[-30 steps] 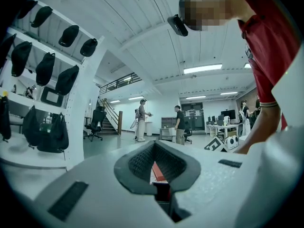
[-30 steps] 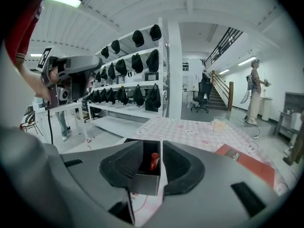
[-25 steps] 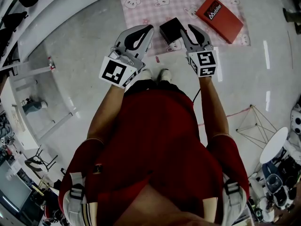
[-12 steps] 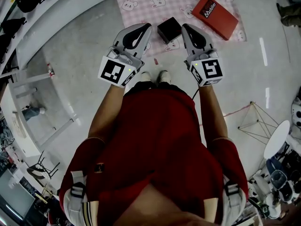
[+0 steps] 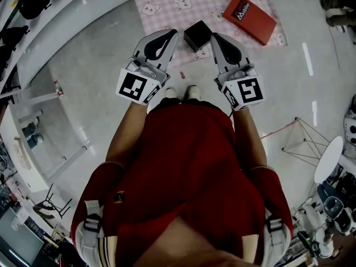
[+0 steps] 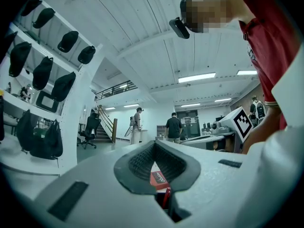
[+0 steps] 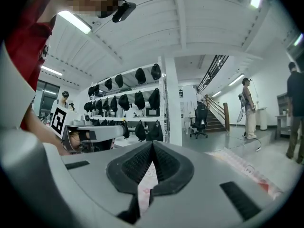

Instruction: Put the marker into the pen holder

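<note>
Left tool [image 5: 173, 35] jaws together; right tool [image 5: 214, 37] just closed, empty; both level.

**Obscured Items**

The checked mat [image 5: 167, 15] is cut by the head view's top edge. The person's torso [image 5: 183, 166] hides the floor [image 5: 94, 60] below it; only the shoe tips [image 5: 192, 92] show. Inside of the black box [image 5: 197, 35]: not visible. A red speck [image 5: 182, 75] on the floor is too small to identify. At the left gripper [image 6: 154, 148], low in the gap of its jaws, a thin red sliver [image 6: 166, 197] (nature undetermined) and part of a red box [image 6: 159, 178] show; the rest is hidden.
</note>
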A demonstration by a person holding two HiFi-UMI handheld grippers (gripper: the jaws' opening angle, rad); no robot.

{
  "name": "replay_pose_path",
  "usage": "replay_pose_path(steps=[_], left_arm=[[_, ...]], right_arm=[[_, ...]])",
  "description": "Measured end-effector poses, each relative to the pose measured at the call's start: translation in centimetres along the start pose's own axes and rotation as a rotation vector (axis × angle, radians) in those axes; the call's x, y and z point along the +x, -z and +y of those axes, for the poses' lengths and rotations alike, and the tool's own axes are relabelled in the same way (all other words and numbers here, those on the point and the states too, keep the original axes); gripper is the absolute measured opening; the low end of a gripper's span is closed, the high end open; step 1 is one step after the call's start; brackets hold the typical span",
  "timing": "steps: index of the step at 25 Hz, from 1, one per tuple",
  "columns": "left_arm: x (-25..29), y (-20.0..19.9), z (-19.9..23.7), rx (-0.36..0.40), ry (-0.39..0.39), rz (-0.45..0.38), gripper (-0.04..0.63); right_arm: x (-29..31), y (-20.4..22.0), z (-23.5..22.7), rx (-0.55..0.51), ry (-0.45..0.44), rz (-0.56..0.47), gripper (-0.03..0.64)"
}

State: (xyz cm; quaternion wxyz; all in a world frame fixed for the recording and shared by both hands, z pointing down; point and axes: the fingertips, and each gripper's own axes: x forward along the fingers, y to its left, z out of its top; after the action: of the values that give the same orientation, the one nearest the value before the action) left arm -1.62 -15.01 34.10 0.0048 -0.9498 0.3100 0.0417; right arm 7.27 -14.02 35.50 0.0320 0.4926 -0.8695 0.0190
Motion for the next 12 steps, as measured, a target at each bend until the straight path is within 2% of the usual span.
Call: replay_pose_path(steps=[12], left_arm=[[-0.8,-0.9,-1.5,0.007,0.025,-0.026,0.006]], right_arm=[[-1.6,-1.0,0.7,0.024,0.034,-0.035,-0.002]])
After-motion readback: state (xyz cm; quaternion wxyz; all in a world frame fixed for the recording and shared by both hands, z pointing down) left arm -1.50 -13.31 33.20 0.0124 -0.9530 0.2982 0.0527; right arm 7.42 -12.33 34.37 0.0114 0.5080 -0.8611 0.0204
